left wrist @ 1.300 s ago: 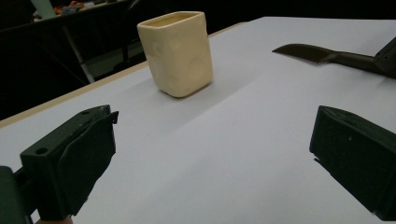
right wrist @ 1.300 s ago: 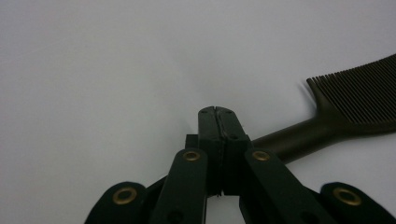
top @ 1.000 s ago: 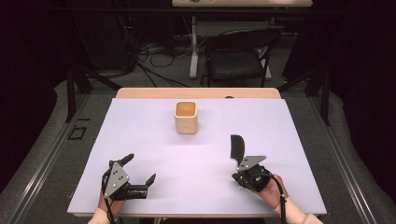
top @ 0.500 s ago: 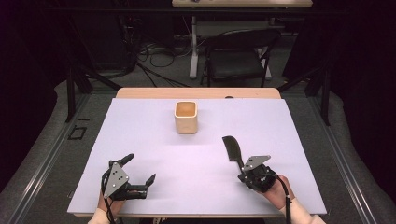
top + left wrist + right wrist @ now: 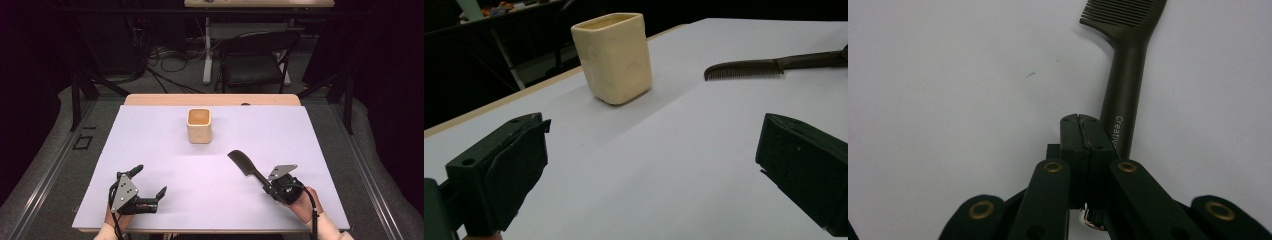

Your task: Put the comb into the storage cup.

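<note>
My right fingers [image 5: 1083,131] are pinching the comb's [image 5: 245,165] handle near the table's [image 5: 150,145] front right corner; my left fingers [image 5: 150,184] are hanging wide apart, front left.

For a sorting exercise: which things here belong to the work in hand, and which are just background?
In the work:
- comb, clamped by its handle in the right tongs
- cream cup, upright on the table
- left tongs, open, holding nothing

Just about:
- chair beyond the table
- cables on the floor
</note>
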### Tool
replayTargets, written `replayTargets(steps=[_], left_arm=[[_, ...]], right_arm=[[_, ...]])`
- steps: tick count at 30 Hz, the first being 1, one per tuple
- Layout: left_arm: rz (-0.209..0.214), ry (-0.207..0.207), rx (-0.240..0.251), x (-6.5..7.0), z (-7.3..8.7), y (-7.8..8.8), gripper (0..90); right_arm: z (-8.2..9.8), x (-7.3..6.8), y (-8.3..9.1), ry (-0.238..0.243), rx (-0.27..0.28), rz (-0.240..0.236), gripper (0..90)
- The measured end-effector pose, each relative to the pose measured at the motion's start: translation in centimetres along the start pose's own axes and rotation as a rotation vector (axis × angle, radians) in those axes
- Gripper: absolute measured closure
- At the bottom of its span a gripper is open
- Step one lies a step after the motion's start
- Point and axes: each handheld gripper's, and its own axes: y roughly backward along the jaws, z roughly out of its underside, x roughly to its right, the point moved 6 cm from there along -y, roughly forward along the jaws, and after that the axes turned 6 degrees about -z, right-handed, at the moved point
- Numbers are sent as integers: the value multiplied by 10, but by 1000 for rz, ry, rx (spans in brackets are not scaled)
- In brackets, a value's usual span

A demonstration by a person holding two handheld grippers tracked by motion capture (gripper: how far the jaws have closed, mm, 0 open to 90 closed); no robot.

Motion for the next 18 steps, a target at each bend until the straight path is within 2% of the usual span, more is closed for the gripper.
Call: replayTargets(steps=[6, 14, 18], left_arm=[[-1, 7, 0, 0, 0, 0, 1], [-4, 8, -2, -1, 1, 0, 2], [-5, 5, -6, -1, 1, 0, 1]], right_arm=[[2, 4, 0, -10, -5, 19, 899], [4, 11, 1, -4, -26, 63, 895], [4, 13, 1, 1, -31, 68, 886]])
